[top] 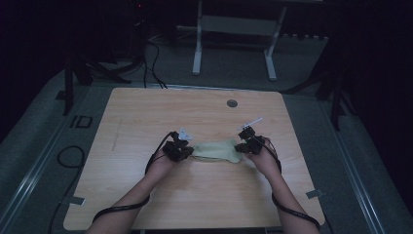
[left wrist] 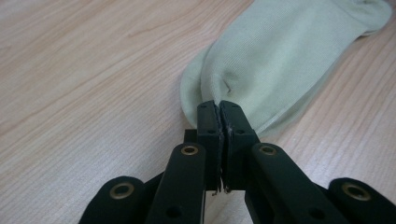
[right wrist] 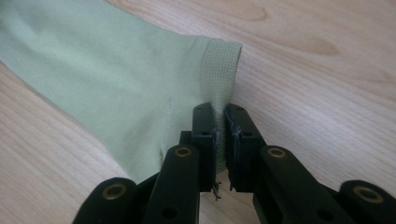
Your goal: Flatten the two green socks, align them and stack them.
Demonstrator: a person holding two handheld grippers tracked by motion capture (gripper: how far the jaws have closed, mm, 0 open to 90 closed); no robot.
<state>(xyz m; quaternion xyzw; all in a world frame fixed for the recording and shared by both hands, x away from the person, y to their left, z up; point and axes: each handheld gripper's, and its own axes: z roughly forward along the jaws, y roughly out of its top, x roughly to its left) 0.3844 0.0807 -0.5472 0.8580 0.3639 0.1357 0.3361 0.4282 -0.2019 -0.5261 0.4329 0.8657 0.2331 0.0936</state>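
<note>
left tongs (left wrist: 219,108) and right tongs (right wrist: 220,112) each pinch one end of the sock (top: 216,150) stretched between them.

Recording lab, dim: bare wooden table (top: 146,112) on grey carpet (top: 44,131), black stands (top: 73,78) and cables (top: 151,58) far left, white frame (top: 234,29) beyond.

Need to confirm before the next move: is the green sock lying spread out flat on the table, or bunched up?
Spread out, mostly flat. The sock lies lengthwise on the table between the left gripper and right gripper, each pinching one end.
</note>
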